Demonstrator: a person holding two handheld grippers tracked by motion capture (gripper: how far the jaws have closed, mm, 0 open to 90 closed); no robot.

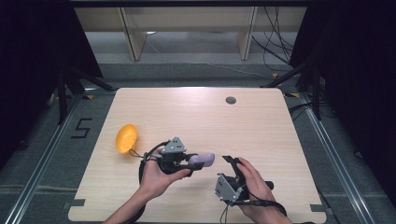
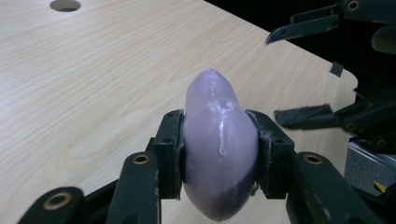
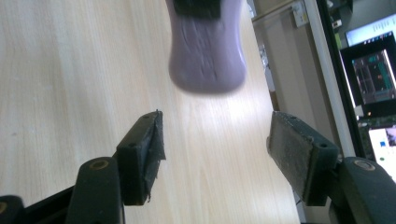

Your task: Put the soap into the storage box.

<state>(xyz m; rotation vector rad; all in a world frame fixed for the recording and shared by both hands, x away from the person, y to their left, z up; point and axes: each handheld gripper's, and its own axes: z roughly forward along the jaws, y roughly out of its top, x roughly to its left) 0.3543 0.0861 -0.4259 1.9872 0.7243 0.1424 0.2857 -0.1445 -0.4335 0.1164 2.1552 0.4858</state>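
A smooth purple eggplant-shaped toy [image 1: 203,159] is held just above the wooden table [image 1: 196,116], near its front middle. My left gripper [image 1: 194,162] is shut on it. In the left gripper view both pads press the toy's [image 2: 219,154] sides, and its narrow end points away. My right gripper [image 1: 233,162] is just right of the toy, open, with nothing between its jaws. In the right gripper view the toy's rounded end [image 3: 205,51] hangs a little beyond the two spread pads [image 3: 292,154]. The right gripper's jaws [image 2: 301,72] also appear at the right of the left gripper view.
A yellow lemon-like toy [image 1: 126,138] lies on the table's left side, left of my left hand. A round cable hole [image 1: 230,100] sits near the far edge. Dark stands and cables surround the table on the floor.
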